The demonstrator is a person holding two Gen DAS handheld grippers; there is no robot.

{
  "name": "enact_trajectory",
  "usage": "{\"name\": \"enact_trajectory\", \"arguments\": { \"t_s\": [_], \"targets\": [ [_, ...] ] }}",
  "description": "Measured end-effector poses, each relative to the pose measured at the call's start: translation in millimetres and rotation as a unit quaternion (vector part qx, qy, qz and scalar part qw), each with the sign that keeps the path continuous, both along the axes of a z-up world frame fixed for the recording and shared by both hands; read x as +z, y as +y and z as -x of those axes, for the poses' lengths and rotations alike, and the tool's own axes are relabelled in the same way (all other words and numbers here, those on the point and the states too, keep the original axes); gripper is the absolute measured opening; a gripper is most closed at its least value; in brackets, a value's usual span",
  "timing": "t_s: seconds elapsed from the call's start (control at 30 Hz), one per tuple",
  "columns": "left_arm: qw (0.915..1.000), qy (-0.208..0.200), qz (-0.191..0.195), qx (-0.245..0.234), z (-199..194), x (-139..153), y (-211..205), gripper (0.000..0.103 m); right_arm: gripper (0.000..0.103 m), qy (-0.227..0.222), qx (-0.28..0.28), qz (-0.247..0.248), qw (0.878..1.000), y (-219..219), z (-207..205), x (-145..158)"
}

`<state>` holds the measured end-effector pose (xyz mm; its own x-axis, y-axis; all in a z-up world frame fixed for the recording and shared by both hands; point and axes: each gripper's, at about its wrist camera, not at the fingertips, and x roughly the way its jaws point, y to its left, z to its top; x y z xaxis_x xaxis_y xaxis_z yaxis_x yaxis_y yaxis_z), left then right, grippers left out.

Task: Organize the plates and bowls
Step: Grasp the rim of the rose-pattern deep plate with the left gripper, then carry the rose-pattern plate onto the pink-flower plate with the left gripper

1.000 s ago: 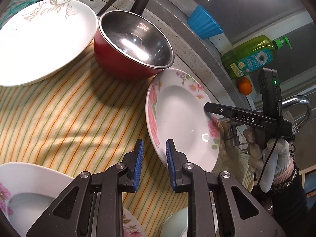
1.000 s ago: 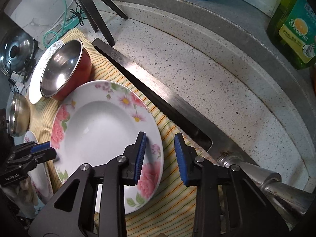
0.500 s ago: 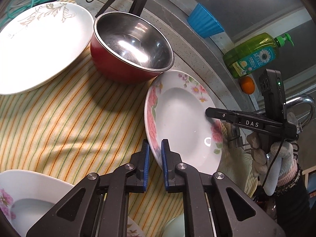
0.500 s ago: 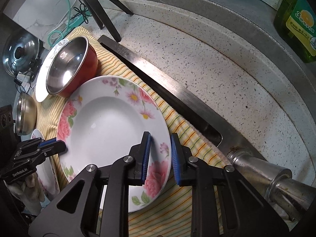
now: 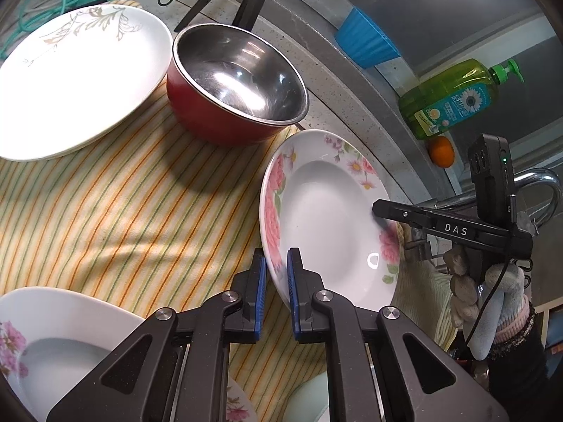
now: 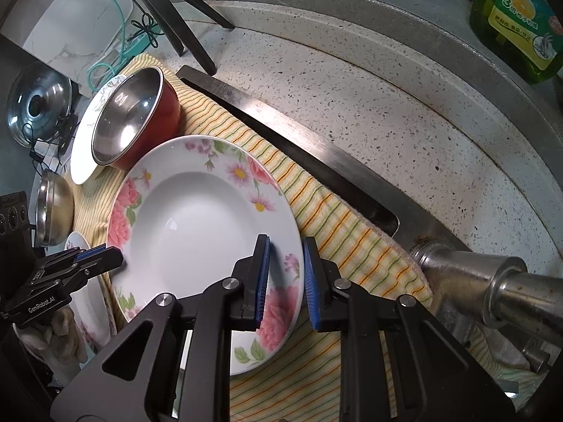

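A white deep plate with pink flowers rests on the striped cloth, held by two opposite edges. My left gripper is shut on its near rim in the left wrist view, and appears again at the plate's left edge in the right wrist view. My right gripper has its blue pads on either side of the other rim; in the left wrist view it shows at the plate's far side. A red bowl with a steel inside stands just behind the plate.
A large white plate with a grey leaf pattern lies at the back left. Another floral dish sits at the near left. A green soap bottle, a blue cup, tripod legs and the tap border the cloth.
Both grippers had their jaws apart around the floral plate's rim; both pairs have since closed onto it. Neither hand has shifted noticeably.
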<state>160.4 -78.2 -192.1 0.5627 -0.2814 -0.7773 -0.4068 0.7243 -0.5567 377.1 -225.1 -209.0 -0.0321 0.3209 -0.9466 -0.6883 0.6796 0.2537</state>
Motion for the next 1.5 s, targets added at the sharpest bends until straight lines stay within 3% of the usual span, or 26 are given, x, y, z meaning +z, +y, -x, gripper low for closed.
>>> {"name": "enact_trajectory", "arguments": {
  "t_s": [0.67,1.13,1.5],
  "targets": [
    [0.9995,-0.031,-0.010,-0.002,21.8,27.1,12.7,0.010,0.019,-0.013,-0.010,-0.022,1.000,-2.8,21.7,37.3],
    [0.9988,-0.046,-0.013,0.008,65.2,43.2,43.6,0.010,0.019,-0.018,0.001,-0.029,0.999,22.0,74.1,56.9],
    [0.9990,-0.036,-0.012,0.023,118.2,40.8,66.3,0.010,0.019,-0.009,0.021,-0.028,0.999,47.0,126.7,55.0]
  ]
}}
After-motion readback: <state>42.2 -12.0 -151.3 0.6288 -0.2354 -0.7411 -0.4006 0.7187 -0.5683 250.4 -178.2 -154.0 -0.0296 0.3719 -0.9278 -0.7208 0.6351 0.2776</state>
